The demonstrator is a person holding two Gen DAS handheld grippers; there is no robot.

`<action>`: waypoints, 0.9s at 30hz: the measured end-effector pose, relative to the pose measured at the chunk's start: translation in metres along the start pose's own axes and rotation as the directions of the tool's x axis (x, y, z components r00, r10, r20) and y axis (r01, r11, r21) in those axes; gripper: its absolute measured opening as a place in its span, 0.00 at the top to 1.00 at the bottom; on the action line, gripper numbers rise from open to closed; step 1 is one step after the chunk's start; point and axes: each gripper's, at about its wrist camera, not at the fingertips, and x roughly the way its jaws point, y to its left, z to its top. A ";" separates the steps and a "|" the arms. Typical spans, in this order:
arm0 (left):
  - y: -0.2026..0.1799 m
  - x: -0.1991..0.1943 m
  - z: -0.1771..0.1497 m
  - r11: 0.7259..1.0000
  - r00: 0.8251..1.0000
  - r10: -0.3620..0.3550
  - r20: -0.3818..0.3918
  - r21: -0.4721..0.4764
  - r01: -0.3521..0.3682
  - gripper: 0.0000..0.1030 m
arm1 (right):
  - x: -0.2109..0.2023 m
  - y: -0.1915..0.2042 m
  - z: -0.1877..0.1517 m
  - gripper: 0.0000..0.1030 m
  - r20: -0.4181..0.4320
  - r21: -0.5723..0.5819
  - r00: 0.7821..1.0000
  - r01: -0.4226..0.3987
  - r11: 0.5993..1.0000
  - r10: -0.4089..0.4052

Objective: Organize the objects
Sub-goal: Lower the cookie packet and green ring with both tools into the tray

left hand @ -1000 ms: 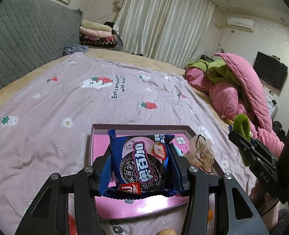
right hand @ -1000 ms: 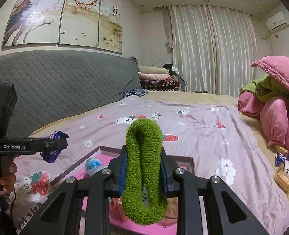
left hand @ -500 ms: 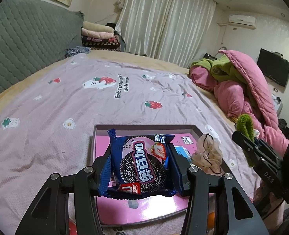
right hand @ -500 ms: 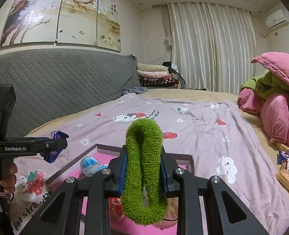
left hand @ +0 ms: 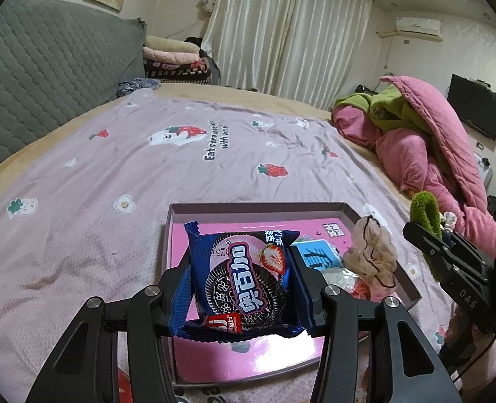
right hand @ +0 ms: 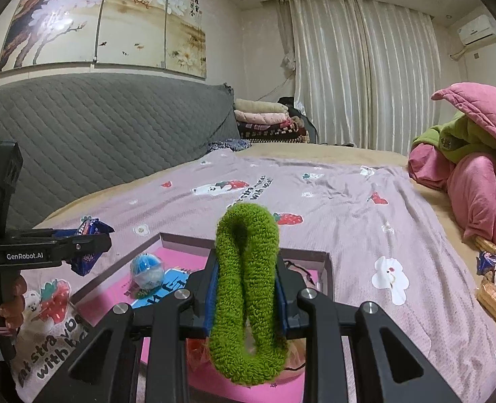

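The left gripper point(left hand: 242, 288) clamps a blue foil cookie packet point(left hand: 239, 283) upright; the right gripper point(right hand: 246, 299) pinches a green fuzzy scrunchie point(right hand: 246, 292), long axis vertical; the shallow pink cardboard tray point(left hand: 248, 206) lies toward twelve o'clock beneath both, equally near.

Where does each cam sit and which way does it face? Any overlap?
Left wrist: on the left tongs, looking along the fingers over the pink tray toward curtains; tongs clamp a cookie packet; right tongs at right edge.
Right wrist: on the right tongs, clamping a green scrunchie, facing headboard and curtains; left tongs and fingers of a hand at left.
Shared: tray, bedspread, curtains, pink quilt, each other's tongs.
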 end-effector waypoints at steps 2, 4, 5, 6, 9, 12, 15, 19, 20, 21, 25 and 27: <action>0.001 0.002 -0.002 1.000 1.000 0.007 -0.006 0.000 -0.007 0.49 | 0.002 0.001 -0.002 0.72 -0.010 -0.005 1.000 -0.002 1.000 0.002; 0.002 0.004 -0.005 1.000 1.000 0.010 -0.013 -0.002 -0.010 0.49 | 0.005 0.003 -0.004 0.72 -0.019 -0.013 1.000 0.001 1.000 -0.001; 0.003 0.005 -0.006 1.000 1.000 0.013 -0.017 -0.001 -0.013 0.49 | 0.006 0.004 -0.005 0.72 -0.026 -0.017 1.000 0.000 1.000 0.000; 0.003 0.006 -0.007 1.000 1.000 0.018 -0.019 0.001 -0.018 0.49 | 0.008 0.003 -0.005 0.72 -0.029 -0.018 1.000 0.001 1.000 -0.001; 0.004 0.009 -0.010 1.000 0.999 0.028 -0.023 0.006 -0.028 0.49 | 0.011 0.004 -0.008 0.72 -0.042 -0.022 0.999 -0.004 1.000 0.003; 0.004 0.013 -0.013 0.999 0.999 0.032 -0.033 0.010 -0.032 0.49 | 0.015 0.003 -0.011 0.72 -0.058 -0.027 0.998 -0.001 1.000 -0.001; 0.006 0.016 -0.016 0.999 0.998 0.037 -0.044 0.014 -0.037 0.49 | 0.019 0.002 -0.015 0.72 -0.074 -0.023 0.997 0.005 1.000 -0.007; 0.007 0.019 -0.021 0.999 0.997 0.049 -0.051 0.025 -0.048 0.49 | 0.023 -0.001 -0.019 0.72 -0.097 -0.009 0.995 0.005 1.000 -0.005; 0.007 0.019 -0.022 0.998 0.997 0.052 -0.052 0.028 -0.051 0.49 | 0.025 -0.001 -0.020 0.72 -0.102 -0.007 0.995 0.007 1.000 -0.007; 0.007 0.020 -0.023 0.998 0.997 0.054 -0.054 0.030 -0.053 0.49 | 0.026 -0.001 -0.021 0.72 -0.106 -0.005 0.994 0.008 1.000 -0.009; 0.010 0.022 -0.027 0.998 0.996 0.059 -0.064 0.030 -0.057 0.49 | 0.031 -0.004 -0.024 0.72 -0.128 0.004 0.992 0.015 1.000 -0.014; 0.010 0.024 -0.028 0.998 0.996 0.061 -0.069 0.032 -0.059 0.49 | 0.033 -0.005 -0.026 0.72 -0.135 0.003 0.991 0.019 1.000 -0.019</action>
